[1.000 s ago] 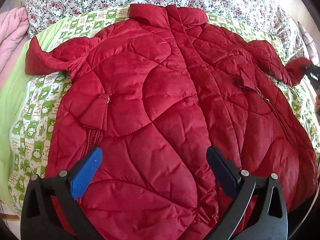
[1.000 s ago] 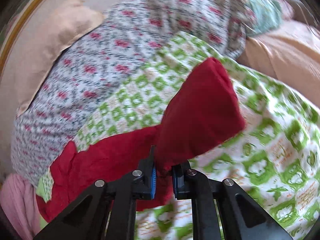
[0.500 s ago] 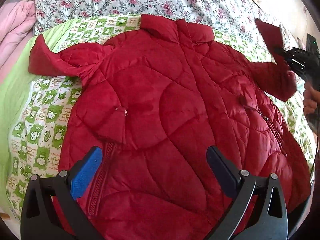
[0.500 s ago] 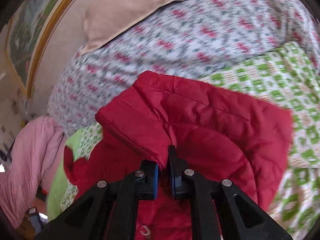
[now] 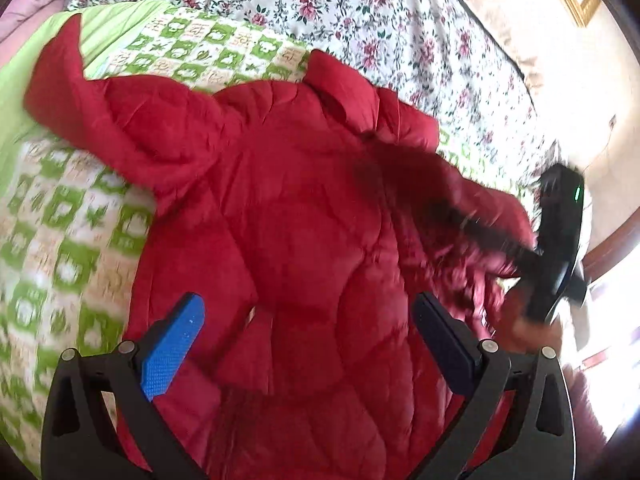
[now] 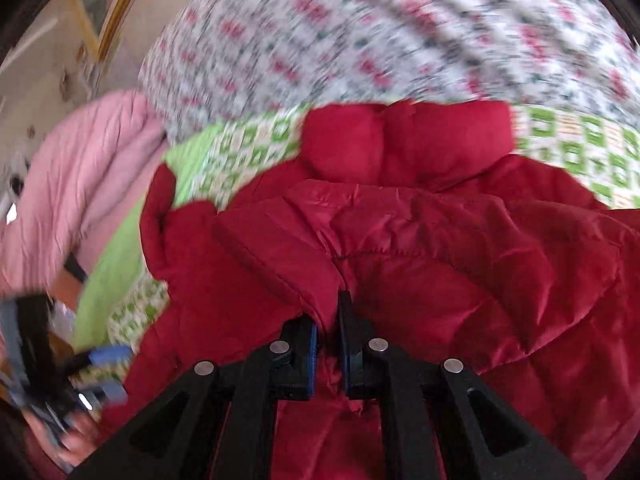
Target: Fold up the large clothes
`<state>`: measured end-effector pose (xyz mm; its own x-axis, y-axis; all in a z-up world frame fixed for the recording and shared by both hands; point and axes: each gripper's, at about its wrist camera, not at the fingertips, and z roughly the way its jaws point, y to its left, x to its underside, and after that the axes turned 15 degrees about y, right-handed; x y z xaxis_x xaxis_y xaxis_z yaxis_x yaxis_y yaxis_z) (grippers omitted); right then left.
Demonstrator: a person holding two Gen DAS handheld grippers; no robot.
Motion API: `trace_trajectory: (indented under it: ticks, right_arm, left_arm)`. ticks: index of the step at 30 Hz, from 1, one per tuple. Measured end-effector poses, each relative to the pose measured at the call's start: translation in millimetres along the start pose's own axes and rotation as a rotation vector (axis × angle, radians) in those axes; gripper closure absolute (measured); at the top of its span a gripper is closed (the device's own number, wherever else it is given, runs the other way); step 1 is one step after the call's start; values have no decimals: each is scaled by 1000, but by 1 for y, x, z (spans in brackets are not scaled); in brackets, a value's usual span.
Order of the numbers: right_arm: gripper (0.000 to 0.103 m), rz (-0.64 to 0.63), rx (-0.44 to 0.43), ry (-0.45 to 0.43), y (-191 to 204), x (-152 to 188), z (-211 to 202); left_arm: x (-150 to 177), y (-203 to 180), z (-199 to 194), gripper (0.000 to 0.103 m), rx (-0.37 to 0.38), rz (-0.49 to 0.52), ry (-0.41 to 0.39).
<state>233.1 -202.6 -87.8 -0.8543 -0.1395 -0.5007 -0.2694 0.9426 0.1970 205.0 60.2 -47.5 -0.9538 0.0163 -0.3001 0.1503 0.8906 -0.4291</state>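
- The red quilted jacket (image 5: 304, 240) lies spread front-up on the green-and-white patterned blanket (image 5: 68, 216) of a bed, its collar (image 6: 404, 140) toward the floral bedding (image 5: 360, 12).
- The fold looks barely begun: the body lies flat and unfolded, and only the sleeve on the right side is lifted and lies over the chest, judging by the cuff (image 6: 280, 256) raised above the front panel.
- The other sleeve (image 5: 68, 92) lies stretched out to the side on the blanket, untouched; that sleeve and the body folds are left to do.
- The right gripper (image 6: 328, 344) is clenched on the cuff edge, red fabric pinched between its jaws.
- The left gripper (image 5: 308, 332) is spread wide with nothing between its blue pads (image 5: 172, 352), hovering over the lower part of the jacket.
- The left wrist view shows the whole garment and the right tool only as a dark blur at the edge; the pinch itself shows only in the right wrist view.
- The right wrist view alone shows a pink quilt (image 6: 72, 188) beside the blanket.
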Motion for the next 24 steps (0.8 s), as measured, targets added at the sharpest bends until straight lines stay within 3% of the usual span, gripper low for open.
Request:
trace_trajectory:
  ticks: [4, 8, 13, 16, 18, 21, 24]
  right_arm:
    - [83, -105, 14, 63, 30, 5, 24]
    - [42, -175, 1, 97, 44, 13, 34]
    - [41, -182, -46, 111, 38, 22, 34]
    - [43, -166, -67, 118, 30, 31, 31]
    - [43, -154, -68, 123, 24, 37, 28]
    - [43, -138, -61, 117, 18, 44, 17]
    - [43, -107, -63, 75, 8, 49, -5]
  left_arm:
    - [-33, 2, 11, 0, 29, 8, 21]
    - [-66, -1, 36, 0, 76, 18, 78]
    - [-99, -10, 77, 4, 163, 14, 178]
    - [-107, -24, 92, 34, 141, 65, 210]
    - [-109, -34, 101, 82, 128, 110, 225]
    - [-107, -42, 98, 94, 126, 155, 197]
    - [-104, -45, 73, 95, 61, 198, 117]
